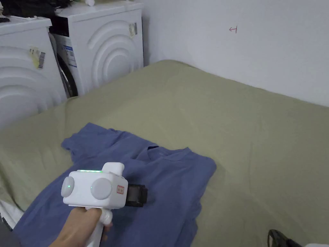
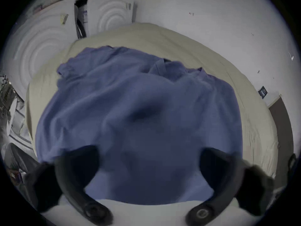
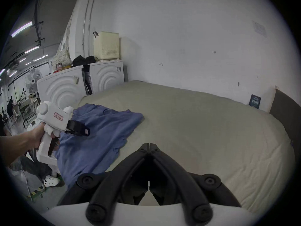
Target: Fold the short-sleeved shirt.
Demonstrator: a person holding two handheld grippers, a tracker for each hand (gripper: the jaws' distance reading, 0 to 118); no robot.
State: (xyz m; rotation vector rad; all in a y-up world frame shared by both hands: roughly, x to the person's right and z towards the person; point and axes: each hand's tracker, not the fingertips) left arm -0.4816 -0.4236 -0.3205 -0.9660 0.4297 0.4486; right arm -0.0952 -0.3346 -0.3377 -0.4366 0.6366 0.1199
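Left hand-held gripper (image 2: 149, 162) jaws apart over blue shirt (image 1: 167, 180), right hand-held gripper (image 3: 149, 145) closed, empty

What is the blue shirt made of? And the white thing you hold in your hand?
The crumpled blue short-sleeved shirt looks like soft, thin woven cloth, matte: it drapes in loose wrinkles on the green bed cover. Cotton or a blend, I can't tell. The left gripper has a smooth white body, probably hard plastic with a slight sheen, and dark jaws that look like matte plastic.

blue shirt (image 1: 167, 180) on olive bed (image 1: 257, 135)
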